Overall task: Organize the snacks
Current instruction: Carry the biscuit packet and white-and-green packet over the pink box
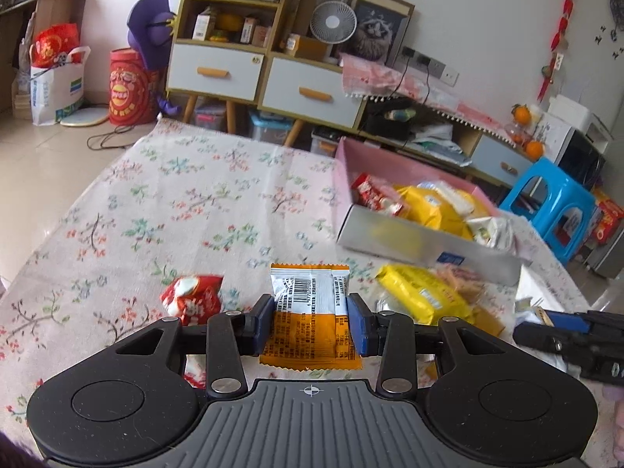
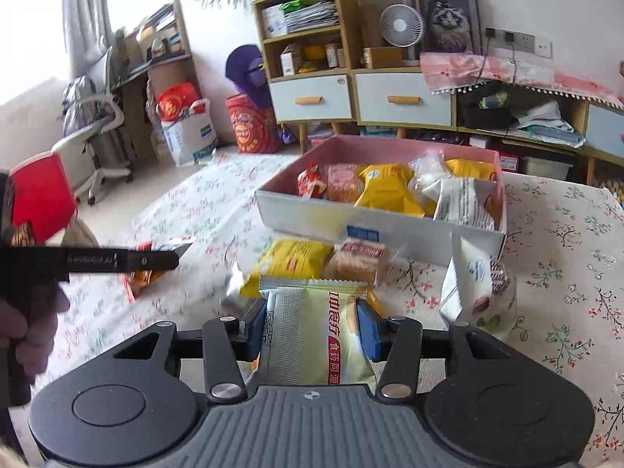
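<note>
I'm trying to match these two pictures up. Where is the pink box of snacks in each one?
Left wrist view: the pink box sits right of centre, beyond the tool.
Right wrist view: the pink box sits at centre, straight ahead.
Shared landmark: the white desk fan on the cabinet.

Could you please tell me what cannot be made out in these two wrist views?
- Left wrist view: the lower end of the orange packet is hidden behind the left gripper.
- Right wrist view: the pale green packet is cut off by the right gripper.
- Both views: the small print on the packets is too small to read.
- Left wrist view: the near wall of the pink box is blurred.
</note>
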### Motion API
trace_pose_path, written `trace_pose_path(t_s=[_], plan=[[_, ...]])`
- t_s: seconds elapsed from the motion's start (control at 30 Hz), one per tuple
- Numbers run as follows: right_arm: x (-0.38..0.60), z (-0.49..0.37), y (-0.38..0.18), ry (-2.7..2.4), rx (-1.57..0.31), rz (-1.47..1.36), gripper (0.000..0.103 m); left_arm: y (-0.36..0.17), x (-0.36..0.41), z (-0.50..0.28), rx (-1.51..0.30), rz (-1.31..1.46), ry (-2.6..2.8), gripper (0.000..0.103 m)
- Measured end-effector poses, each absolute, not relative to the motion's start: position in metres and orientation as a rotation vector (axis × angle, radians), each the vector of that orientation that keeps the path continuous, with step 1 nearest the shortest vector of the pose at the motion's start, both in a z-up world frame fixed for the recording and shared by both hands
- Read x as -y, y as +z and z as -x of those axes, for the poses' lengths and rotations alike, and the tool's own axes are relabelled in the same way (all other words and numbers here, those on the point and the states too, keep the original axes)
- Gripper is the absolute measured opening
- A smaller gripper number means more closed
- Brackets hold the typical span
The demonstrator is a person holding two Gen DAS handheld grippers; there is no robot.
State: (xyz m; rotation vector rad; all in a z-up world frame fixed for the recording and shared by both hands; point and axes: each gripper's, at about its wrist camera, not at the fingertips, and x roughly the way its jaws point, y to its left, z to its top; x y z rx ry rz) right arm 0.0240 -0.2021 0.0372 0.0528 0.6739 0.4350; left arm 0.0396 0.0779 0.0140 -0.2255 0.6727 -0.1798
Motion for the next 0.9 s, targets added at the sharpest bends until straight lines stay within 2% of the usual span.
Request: trace_pose_path(t_s=[0.47, 0.9], plan=[[0.220, -0.095, 0.073, 0.365, -0.635, -0.178, 0.036, 0.053, -0.030, -0.083, -0.625, 0.137, -0.252, 0.037], [0.230, -0.177, 0.076, 0.242, -0.730, -0.263, 0.036, 0.042, 0.029, -0.167, -0.637, 0.057, -0.285, 0.037]])
